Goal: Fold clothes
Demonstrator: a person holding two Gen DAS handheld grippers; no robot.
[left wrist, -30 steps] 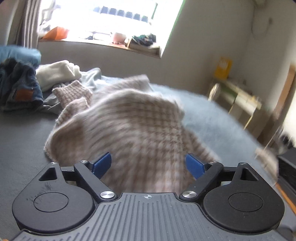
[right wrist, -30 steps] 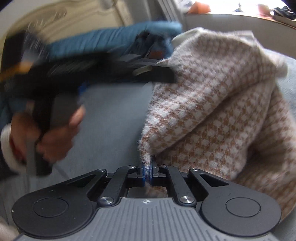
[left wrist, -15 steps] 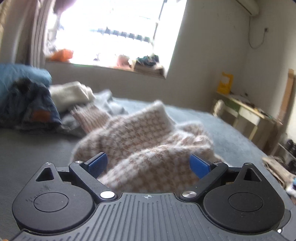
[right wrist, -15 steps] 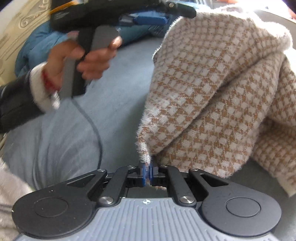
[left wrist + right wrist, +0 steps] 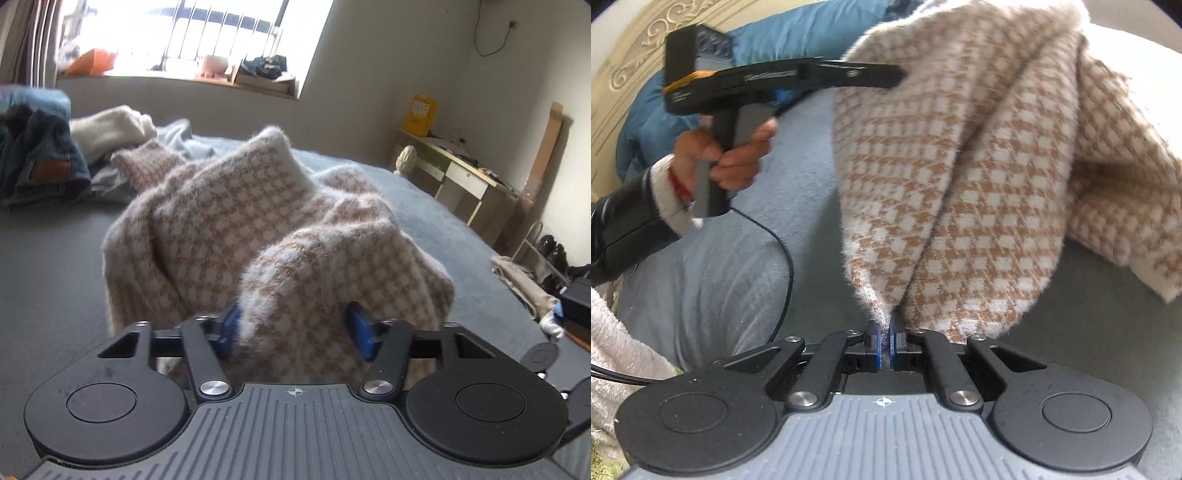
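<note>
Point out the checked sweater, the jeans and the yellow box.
Sweater (image 5: 236,218): left wrist view, on its raised middle fold.
Jeans (image 5: 44,166): left wrist view, on the denim just above the leather patch.
Yellow box (image 5: 421,115): left wrist view, on its front face.

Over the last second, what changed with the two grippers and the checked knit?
The left gripper moved in on the fuzzy tan-and-white checked knit garment; its jaws, wide open earlier, are now closing around a bunched fold that sits between the blue pads. The garment's lifted part has slumped lower on the grey bed cover. Unchanged: the right gripper stays pinched on the garment's edge.
</note>
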